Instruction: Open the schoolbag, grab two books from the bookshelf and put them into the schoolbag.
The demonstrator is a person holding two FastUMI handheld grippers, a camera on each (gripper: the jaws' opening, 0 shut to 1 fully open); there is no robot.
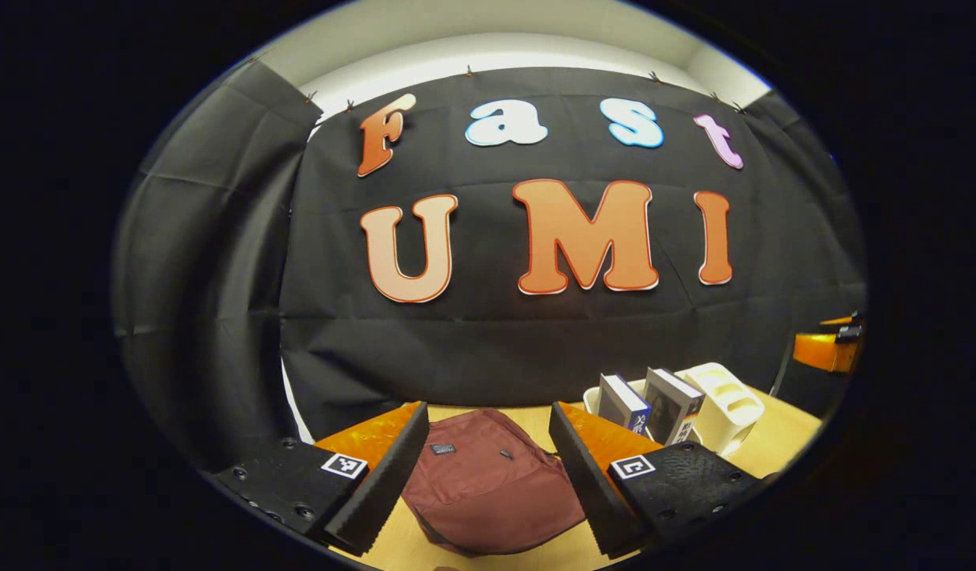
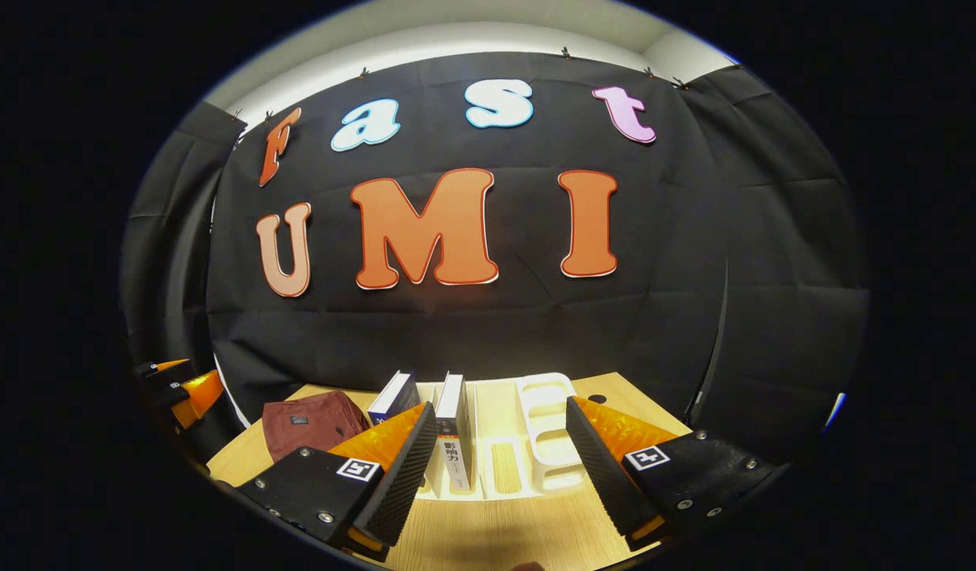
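Observation:
A maroon schoolbag (image 1: 488, 484) lies flat on the wooden table, closed, straight ahead of my left gripper (image 1: 488, 468), which hangs open above its near side. Two books (image 1: 624, 403) (image 1: 671, 404) stand upright in a cream bookshelf rack (image 1: 729, 404) to the bag's right. In the right gripper view the rack (image 2: 547, 428) sits right in front of my open right gripper (image 2: 499, 468); a white-spined book (image 2: 454, 432) and a blue one (image 2: 394, 394) stand in its left slots, and the schoolbag (image 2: 313, 422) lies farther left.
The light wooden table (image 2: 488, 535) runs to the black cloth wall behind. The other gripper's orange body shows at the right edge of the left gripper view (image 1: 828, 349) and at the left edge of the right gripper view (image 2: 178, 388).

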